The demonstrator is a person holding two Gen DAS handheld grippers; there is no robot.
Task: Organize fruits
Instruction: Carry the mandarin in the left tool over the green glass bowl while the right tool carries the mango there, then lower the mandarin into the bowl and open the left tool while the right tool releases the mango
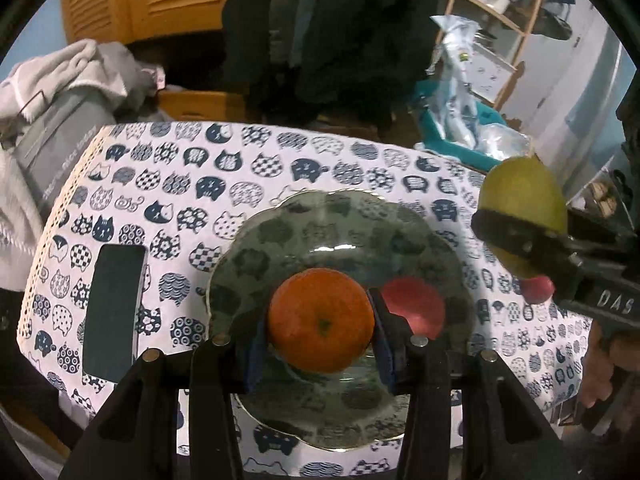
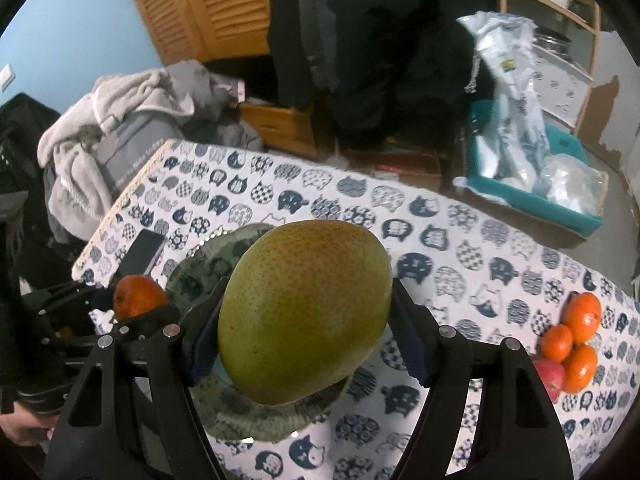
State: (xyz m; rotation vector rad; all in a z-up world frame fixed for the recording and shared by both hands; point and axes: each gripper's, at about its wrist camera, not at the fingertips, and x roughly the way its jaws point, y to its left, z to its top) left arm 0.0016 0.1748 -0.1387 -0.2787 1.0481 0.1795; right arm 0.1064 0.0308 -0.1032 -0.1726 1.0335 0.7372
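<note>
Both grippers clamped on fruit above the glass plate.

The round orange mandarin (image 1: pixel 321 320) is clamped between the blue-padded fingers of the left gripper (image 1: pixel 320 330), over the near half of the scalloped smoked-glass plate (image 1: pixel 280 232). The large green-yellow mango (image 2: pixel 306 310) is clamped between the fingers of the right gripper (image 2: pixel 308 328), above the same plate (image 2: pixel 192 268); in the left wrist view it (image 1: pixel 524 200) sits at the plate's right edge. A round red fruit (image 1: pixel 414 306) lies on the plate just right of the mandarin. Three more orange mandarins (image 2: pixel 576 336) and a red apple (image 2: pixel 550 376) are grouped at the right of the table with the cat-print white cloth (image 2: pixel 440 240). A dark rectangular phone (image 1: pixel 112 312) lies on the table left of the plate.
</note>
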